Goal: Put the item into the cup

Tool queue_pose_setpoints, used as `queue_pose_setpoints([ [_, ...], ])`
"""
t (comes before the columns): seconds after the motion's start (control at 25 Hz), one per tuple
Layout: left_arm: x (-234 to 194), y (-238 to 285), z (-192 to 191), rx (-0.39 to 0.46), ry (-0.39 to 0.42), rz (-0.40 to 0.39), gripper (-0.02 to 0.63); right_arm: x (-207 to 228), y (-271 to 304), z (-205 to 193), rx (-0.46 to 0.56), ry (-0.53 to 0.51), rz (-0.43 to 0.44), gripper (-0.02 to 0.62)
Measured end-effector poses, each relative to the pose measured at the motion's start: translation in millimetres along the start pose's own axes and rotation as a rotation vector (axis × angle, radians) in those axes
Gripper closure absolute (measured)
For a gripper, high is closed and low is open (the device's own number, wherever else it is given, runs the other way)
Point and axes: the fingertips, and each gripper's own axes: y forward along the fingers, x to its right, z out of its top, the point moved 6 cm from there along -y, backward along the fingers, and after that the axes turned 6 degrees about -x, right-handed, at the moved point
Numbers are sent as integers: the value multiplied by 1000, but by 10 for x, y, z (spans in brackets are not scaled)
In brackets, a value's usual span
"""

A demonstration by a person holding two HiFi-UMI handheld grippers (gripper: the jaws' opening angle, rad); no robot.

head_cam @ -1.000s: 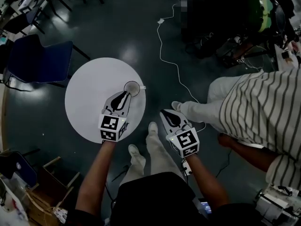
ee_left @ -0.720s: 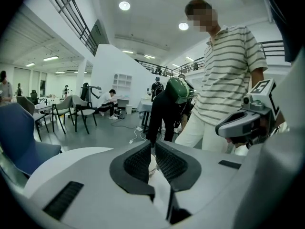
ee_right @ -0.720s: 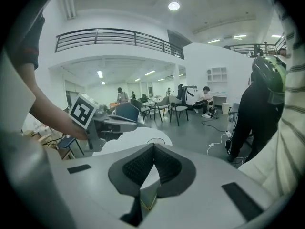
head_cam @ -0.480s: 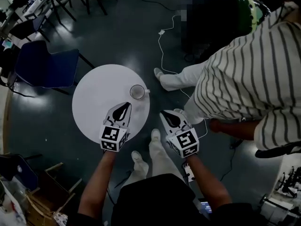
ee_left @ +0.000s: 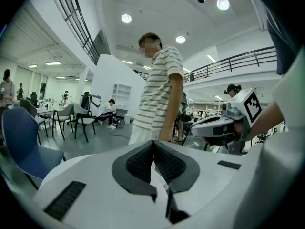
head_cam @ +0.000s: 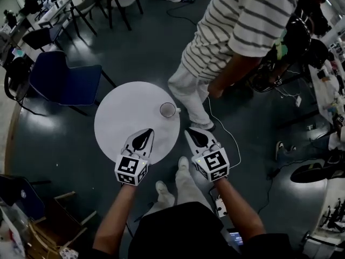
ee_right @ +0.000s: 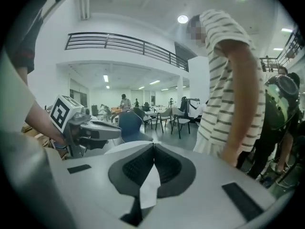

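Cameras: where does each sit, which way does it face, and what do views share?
Head view: on the person's head, facing steeply down at table and cup; shows forearms, legs, left gripper, right gripper.
Left gripper view: on the left gripper, along its shut jaws toward the bystander; right gripper at right.
Right gripper view: on the right gripper, along its shut jaws; left gripper and chair at left.
Shared: all show the bystander.

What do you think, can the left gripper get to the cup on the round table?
Probably yes. The left gripper hangs over the near side of the table, and only bare tabletop lies between it and the cup. Its jaws have just closed on nothing, so they would need to open first.
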Motion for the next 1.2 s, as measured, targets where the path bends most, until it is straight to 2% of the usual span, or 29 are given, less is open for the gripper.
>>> queue_pose_setpoints([
  [0.24, 39, -530, 64, 41, 22, -7, 589, -357, -157, 175, 31, -24, -21, 578],
  [0.56, 203, -982, 141, 79, 33, -20, 589, -660, -391, 332, 63, -43, -36, 578],
  [0.92, 208, -1222, 223, 109, 42, -21, 589, -817, -463, 442, 87, -72, -40, 578],
  [1.2, 266, -1258, 400, 126, 59, -15, 589, -741, -549, 559, 103, -70, -40, 578],
])
